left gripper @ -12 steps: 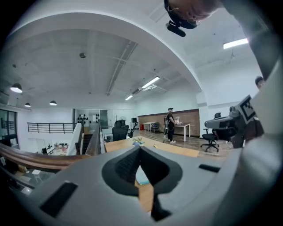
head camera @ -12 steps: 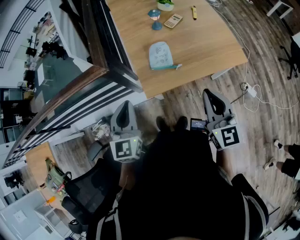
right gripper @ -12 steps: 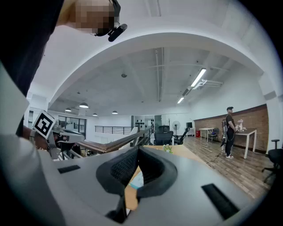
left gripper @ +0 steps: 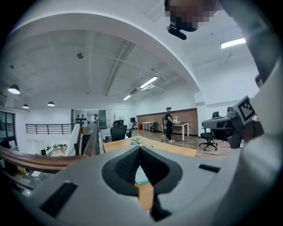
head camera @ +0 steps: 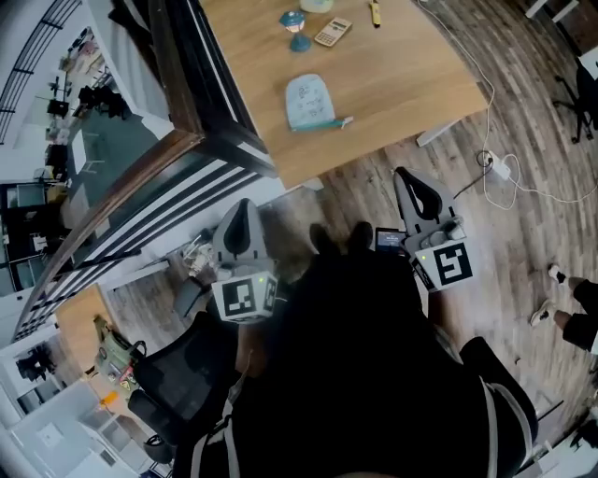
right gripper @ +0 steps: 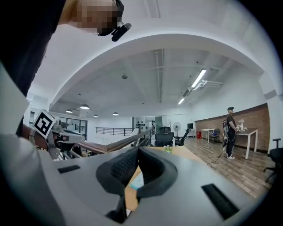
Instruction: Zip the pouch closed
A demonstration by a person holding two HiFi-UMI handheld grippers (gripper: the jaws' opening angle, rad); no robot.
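On the head view the pale blue fabric pouch (head camera: 309, 101) is too small for me to tell whether its zip is done up. Past the left gripper (left gripper: 140, 148) and the right gripper (right gripper: 138, 149) I catch only a sliver of that pouch (left gripper: 141, 175) (right gripper: 137, 182) between the jaws. The top edge cuts off the light wooden table (head camera: 402, 65) and a pale round object (head camera: 316, 4).

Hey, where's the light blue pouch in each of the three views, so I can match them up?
Head view: the pouch lies on the wooden table, upper middle.
Left gripper view: a pale blue sliver, low centre.
Right gripper view: a pale blue sliver, low centre, slightly left.
Shared landmark: the wooden table under the pouch.
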